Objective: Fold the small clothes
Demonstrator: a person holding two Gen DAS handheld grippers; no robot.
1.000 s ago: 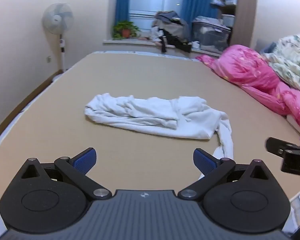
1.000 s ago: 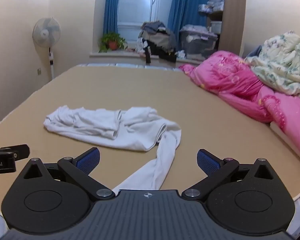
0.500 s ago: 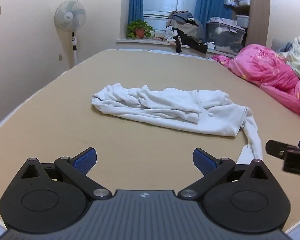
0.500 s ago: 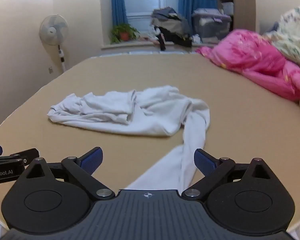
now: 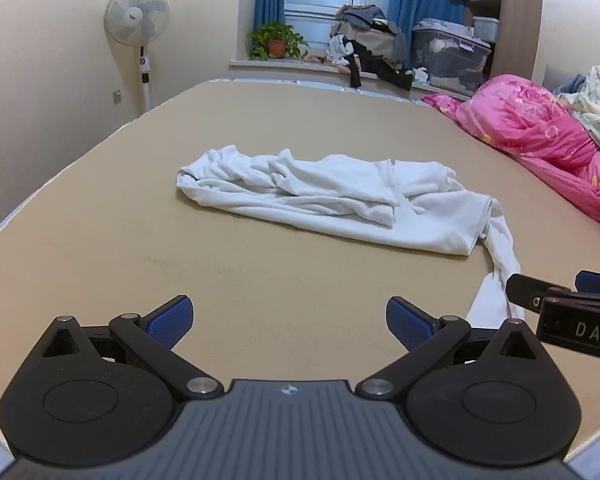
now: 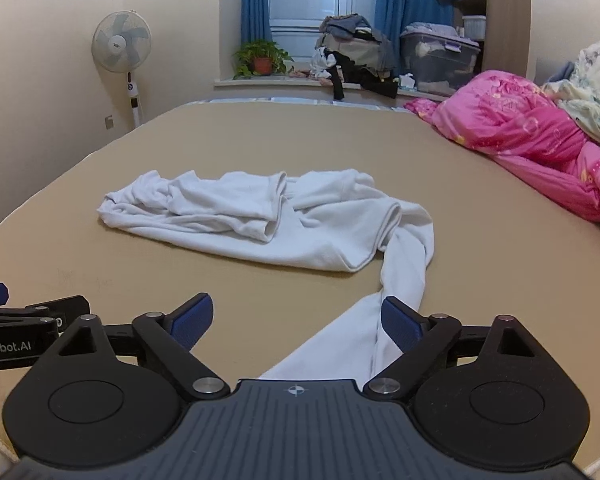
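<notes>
A crumpled white garment [image 5: 332, 200] lies in the middle of the tan bed [image 5: 140, 208], with one long sleeve trailing toward the near right edge. It also shows in the right wrist view [image 6: 260, 216], where the sleeve [image 6: 384, 320] runs down between the fingers. My left gripper [image 5: 288, 320] is open and empty, above bare bed in front of the garment. My right gripper [image 6: 296, 318] is open over the sleeve end, holding nothing. Its side shows at the right edge of the left wrist view [image 5: 568, 308].
A pink quilt [image 5: 540, 140] and a floral quilt [image 5: 596, 104] are piled along the bed's right side. A standing fan [image 5: 138, 40] is by the left wall. A windowsill with a potted plant [image 5: 276, 42], clothes and a storage box [image 5: 448, 56] is beyond the bed.
Both grippers have moved closer to the garment and tilted slightly. The right gripper now has the sleeve end between its open fingers. The garment has not moved.
</notes>
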